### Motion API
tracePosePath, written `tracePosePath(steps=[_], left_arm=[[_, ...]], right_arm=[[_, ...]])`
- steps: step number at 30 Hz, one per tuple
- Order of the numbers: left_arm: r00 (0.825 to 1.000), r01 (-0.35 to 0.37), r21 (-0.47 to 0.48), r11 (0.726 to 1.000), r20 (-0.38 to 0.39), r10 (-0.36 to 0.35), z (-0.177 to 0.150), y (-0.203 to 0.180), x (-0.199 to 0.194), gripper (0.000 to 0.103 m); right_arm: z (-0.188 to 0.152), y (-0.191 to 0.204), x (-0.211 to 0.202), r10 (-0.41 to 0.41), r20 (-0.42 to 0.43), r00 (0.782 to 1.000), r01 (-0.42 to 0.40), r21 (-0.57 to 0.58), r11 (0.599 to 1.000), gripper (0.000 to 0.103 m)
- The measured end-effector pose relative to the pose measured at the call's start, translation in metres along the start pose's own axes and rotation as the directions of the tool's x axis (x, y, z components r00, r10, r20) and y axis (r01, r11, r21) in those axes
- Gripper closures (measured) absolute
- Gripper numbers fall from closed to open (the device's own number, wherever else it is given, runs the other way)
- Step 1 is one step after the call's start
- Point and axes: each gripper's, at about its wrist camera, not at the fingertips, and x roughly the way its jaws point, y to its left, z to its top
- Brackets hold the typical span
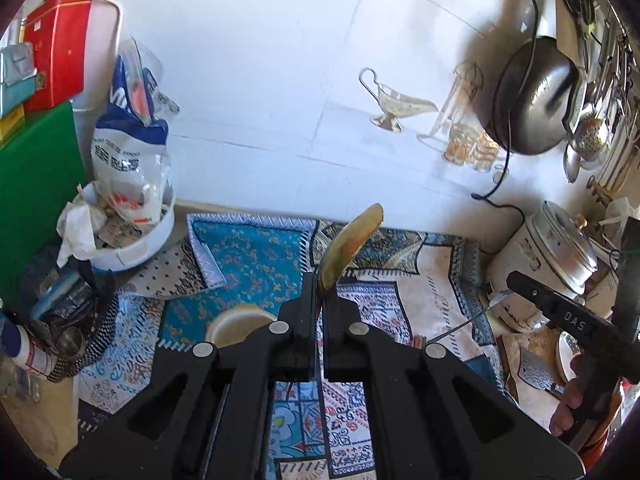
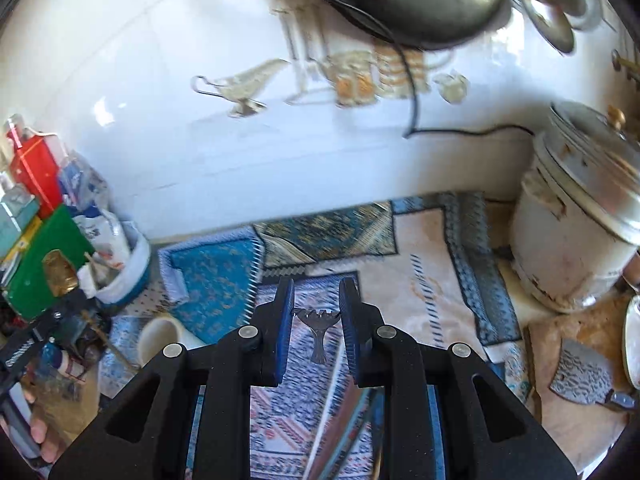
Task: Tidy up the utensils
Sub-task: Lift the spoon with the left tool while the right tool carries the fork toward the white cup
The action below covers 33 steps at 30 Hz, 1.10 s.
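Observation:
In the left wrist view my left gripper (image 1: pixel 320 294) is shut on a brass spoon (image 1: pixel 352 246); its bowl stands up past the fingertips. The right wrist view shows the same left gripper (image 2: pixel 66 296) and spoon (image 2: pixel 60 270) at the far left, with a hand below. My right gripper (image 2: pixel 317 316) has its blue pads (image 2: pixel 285 320) closed on the head of a small metal fork (image 2: pixel 317 326), the handle running back toward the camera. From the left wrist view, the right gripper (image 1: pixel 516 280) is at the right with the fork's thin handle (image 1: pixel 460 328) trailing from it.
Patterned mats (image 2: pixel 424 264) cover the counter below both grippers. A white rice cooker (image 2: pixel 580 220) stands right, a cleaver (image 2: pixel 580 372) in front of it. A dark wok (image 1: pixel 532 96) and hanging utensils (image 1: pixel 608 60) are upper right. A white cup (image 2: pixel 160 336), a bag-filled tub (image 1: pixel 132 232) and boxes (image 1: pixel 56 48) crowd the left.

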Motion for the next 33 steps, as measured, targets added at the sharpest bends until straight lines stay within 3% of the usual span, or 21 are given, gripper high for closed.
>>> tracePosePath(steps=[7,14,22,33], left_arm=[[0.999,-0.03,-0.026,0.999,0.033,0.031,0.016,0.024,0.002,0.103],[0.999,-0.038,-0.061,0.997,0.018,0.039,0.022,0.046,0.017,0.103],[0.999,-0.036,-0.098,0.995,-0.044,0.031,0.014,0.065,0.044,0.103],[0.984,-0.031,-0.154,0.988,-0.178,0.003,-0.012,0.088,0.085,0.103]], right_arm=[[0.016,0.058,-0.008,0.134,0.035,0.99,-0.131,-0.077,0.988,0.082],[0.023,0.107,0.0,0.229,0.018,0.973,-0.223,-0.153,0.963,0.082],[0.008,0.137,0.05,0.272,-0.113,0.956,-0.288,-0.163,0.944,0.082],[-0.016,0.147,0.105,0.241,-0.291,0.926,-0.294,-0.156,0.943,0.082]])
